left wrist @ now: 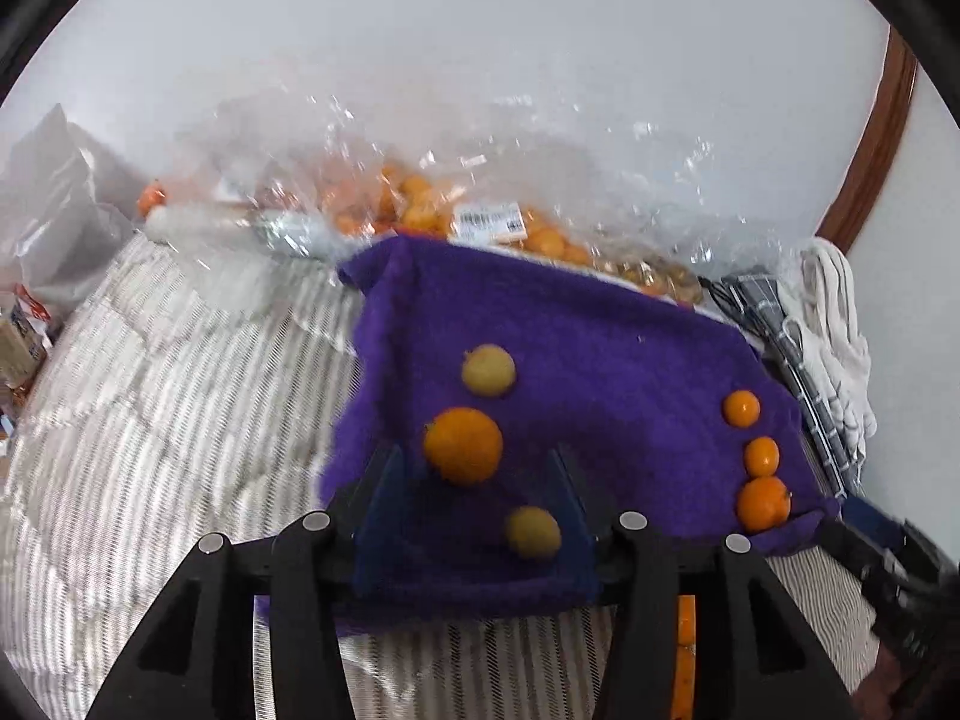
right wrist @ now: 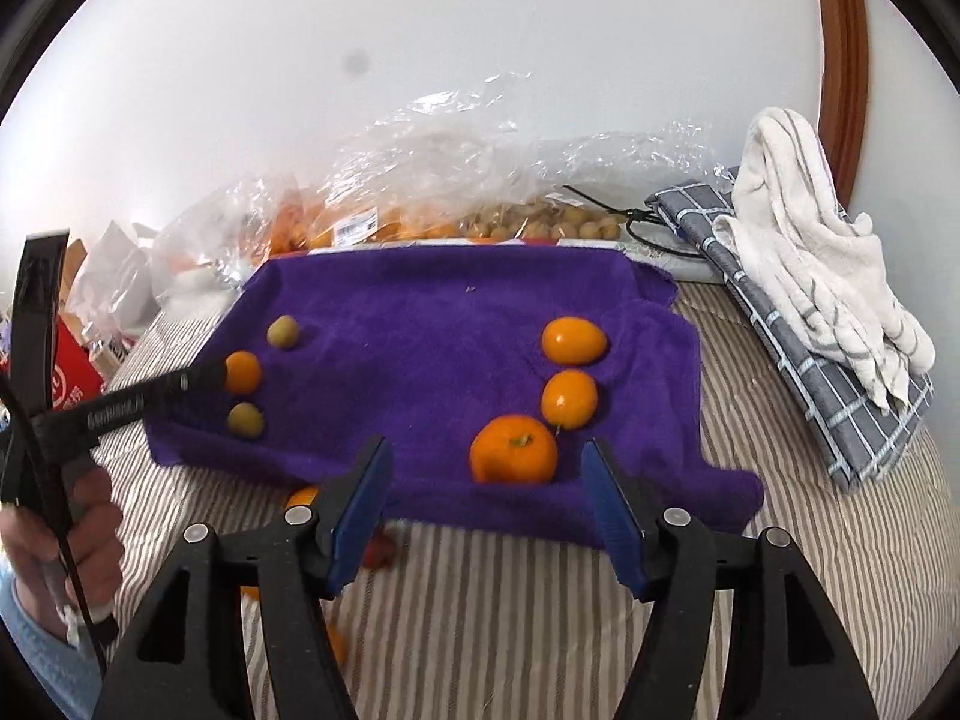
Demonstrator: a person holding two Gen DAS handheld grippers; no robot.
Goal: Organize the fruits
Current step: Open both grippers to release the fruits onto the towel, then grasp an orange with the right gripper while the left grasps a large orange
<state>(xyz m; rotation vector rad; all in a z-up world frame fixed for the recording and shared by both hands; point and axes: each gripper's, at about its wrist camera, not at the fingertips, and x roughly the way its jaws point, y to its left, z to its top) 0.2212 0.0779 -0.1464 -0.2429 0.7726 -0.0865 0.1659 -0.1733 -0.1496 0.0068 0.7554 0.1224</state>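
Observation:
A purple towel (left wrist: 600, 348) (right wrist: 432, 330) lies on a striped bed. On its left side sit a yellow-green fruit (left wrist: 488, 369) (right wrist: 282, 332), an orange (left wrist: 462, 445) (right wrist: 242, 371) and a second yellow-green fruit (left wrist: 533, 532) (right wrist: 245, 419). On its right side sit two small orange fruits (left wrist: 741, 408) (left wrist: 761, 456) (right wrist: 573, 339) (right wrist: 569, 398) and a tangerine (left wrist: 762, 502) (right wrist: 513, 449). My left gripper (left wrist: 474, 468) (right wrist: 225, 375) is open and empty around the left orange. My right gripper (right wrist: 486, 462) is open and empty just before the tangerine.
Clear plastic bags of orange and tan fruit (left wrist: 420, 204) (right wrist: 480, 222) lie behind the towel against the white wall. A checked cloth (right wrist: 798, 324) and a white towel (right wrist: 810, 252) lie at the right. Boxes (right wrist: 72, 360) stand at the left. Orange pieces (right wrist: 303, 498) lie on the striped bedding (right wrist: 540, 600).

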